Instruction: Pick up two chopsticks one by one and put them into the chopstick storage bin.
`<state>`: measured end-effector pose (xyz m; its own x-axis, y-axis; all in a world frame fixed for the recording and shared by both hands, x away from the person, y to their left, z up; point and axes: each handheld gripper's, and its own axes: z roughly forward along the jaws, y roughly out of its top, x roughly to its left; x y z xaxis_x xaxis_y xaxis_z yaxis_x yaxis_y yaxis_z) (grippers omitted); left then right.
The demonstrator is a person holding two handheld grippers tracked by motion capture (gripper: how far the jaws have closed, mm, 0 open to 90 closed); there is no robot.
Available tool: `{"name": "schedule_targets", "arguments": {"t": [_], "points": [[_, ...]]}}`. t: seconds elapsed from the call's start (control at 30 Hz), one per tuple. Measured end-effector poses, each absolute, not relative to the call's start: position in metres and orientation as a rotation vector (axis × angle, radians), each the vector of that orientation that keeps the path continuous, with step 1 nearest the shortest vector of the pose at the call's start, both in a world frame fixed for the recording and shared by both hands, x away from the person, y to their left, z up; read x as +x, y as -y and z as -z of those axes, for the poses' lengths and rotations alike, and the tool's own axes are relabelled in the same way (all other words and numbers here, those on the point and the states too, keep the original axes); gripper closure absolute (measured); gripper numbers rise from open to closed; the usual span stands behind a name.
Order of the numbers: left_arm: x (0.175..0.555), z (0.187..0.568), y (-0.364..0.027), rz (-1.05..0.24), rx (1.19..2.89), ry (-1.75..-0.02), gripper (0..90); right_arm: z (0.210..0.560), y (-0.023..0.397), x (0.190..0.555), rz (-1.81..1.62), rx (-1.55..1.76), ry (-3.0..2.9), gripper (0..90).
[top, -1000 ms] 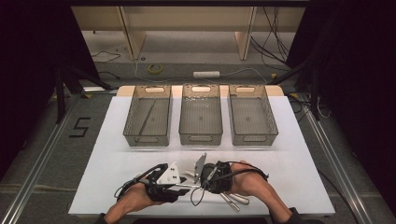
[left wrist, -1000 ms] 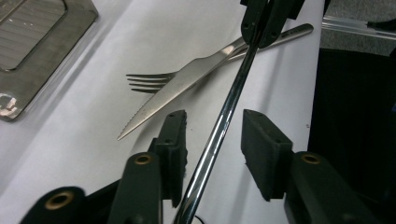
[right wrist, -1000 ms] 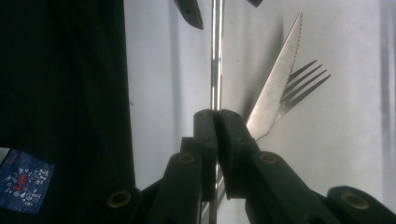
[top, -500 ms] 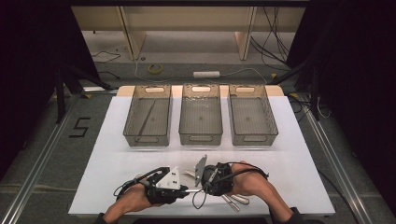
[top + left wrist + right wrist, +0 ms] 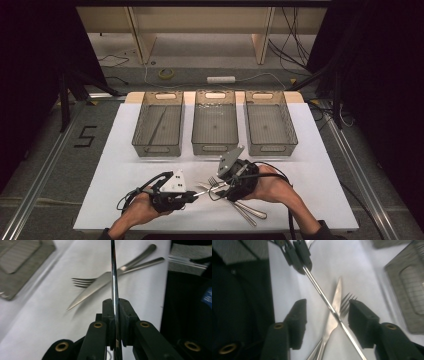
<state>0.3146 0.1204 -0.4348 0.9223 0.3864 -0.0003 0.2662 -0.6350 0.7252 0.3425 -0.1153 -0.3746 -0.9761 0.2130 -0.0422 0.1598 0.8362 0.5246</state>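
My left gripper (image 5: 194,196) is shut on a thin steel piece of cutlery (image 5: 113,277), seen edge-on between its jaws (image 5: 115,315). That piece (image 5: 322,293) runs on between the jaws of my right gripper (image 5: 327,311), which have just been opening; the pads stand apart and do not press it. In the high view my right gripper (image 5: 226,186) sits just right of the left one. Beneath them a knife (image 5: 92,288) and a fork (image 5: 82,282) lie crossed on the white table (image 5: 120,170).
Three grey mesh bins stand side by side behind the grippers: left (image 5: 157,149), middle (image 5: 215,148), right (image 5: 272,148). A thin long item (image 5: 156,129) lies in the left bin. The handles of the cutlery (image 5: 250,210) point toward the table's front edge.
The right gripper's jaws have parted and that hand has lifted a little. The left gripper has closed on the piece of cutlery and stayed in place.
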Motion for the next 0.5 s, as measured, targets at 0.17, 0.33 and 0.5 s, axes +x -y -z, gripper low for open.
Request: {"name": "schedule_targets", "arguments": {"t": [0.17, 0.33, 0.5], "points": [[0.323, 0.433, -0.131, -0.255, 2.222, -0.625, 83.5, 0.369, 0.119, 0.346, -0.932, 0.389, -2.833, 39.2], [0.329, 0.43, -0.142, -0.319, 2.164, -0.753, 83.5, 0.367, 0.126, 0.35, -1.059, 0.484, -2.718, 35.6], [0.335, 0.428, -0.152, -0.348, 2.114, -0.842, 83.6, 0.374, 0.134, 0.353, -1.154, 0.592, -2.646, 32.1]]}}
